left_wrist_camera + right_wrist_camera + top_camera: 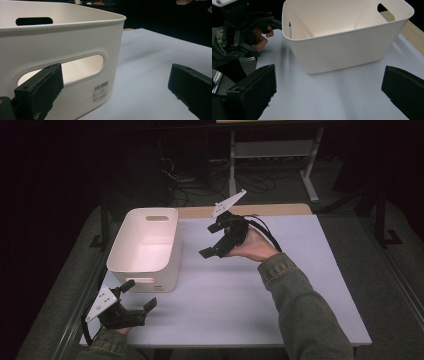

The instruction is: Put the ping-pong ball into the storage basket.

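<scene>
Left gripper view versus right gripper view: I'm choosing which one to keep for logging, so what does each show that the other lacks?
The left gripper view alone shows the barcode label beside the handle slot of the white plastic bin. The right gripper view alone shows the bin's empty inside and the left gripper at its far end. Both show the bin, the pale table and open black fingers.

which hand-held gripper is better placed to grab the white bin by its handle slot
Left. The left hand-held gripper sits open right at the white bin, with the near handle slot just ahead of it. The right hand-held gripper hangs off to the side.
</scene>
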`<state>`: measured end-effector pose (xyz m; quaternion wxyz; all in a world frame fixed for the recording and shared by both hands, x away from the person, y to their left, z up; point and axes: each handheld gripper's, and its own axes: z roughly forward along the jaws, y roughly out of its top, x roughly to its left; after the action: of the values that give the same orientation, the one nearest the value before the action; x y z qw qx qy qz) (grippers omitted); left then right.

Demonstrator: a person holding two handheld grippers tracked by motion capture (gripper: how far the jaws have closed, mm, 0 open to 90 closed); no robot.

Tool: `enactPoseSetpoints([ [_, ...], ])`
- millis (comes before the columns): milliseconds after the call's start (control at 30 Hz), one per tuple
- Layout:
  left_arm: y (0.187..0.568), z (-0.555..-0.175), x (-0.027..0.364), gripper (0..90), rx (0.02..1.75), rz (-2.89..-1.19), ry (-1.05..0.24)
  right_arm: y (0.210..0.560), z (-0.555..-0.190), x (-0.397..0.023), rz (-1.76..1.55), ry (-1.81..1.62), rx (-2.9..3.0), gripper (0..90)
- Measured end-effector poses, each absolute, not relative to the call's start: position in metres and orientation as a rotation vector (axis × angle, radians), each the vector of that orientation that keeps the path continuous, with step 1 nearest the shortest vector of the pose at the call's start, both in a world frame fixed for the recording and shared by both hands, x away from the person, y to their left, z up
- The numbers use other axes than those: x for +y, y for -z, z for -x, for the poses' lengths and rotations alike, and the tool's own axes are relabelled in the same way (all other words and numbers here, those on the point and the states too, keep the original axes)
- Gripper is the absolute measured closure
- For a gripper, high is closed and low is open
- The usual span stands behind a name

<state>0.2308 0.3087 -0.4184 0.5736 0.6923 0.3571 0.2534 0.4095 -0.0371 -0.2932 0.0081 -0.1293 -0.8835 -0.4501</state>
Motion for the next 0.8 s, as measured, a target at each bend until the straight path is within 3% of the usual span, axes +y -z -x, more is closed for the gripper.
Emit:
enactPoseSetpoints([
  [800, 0.419, -0.230, 0.308, 0.0, 0.834, -1.629, -0.595, 0.310, -0.395, -0.094, 0.530, 1.463, -2.741, 0.0],
])
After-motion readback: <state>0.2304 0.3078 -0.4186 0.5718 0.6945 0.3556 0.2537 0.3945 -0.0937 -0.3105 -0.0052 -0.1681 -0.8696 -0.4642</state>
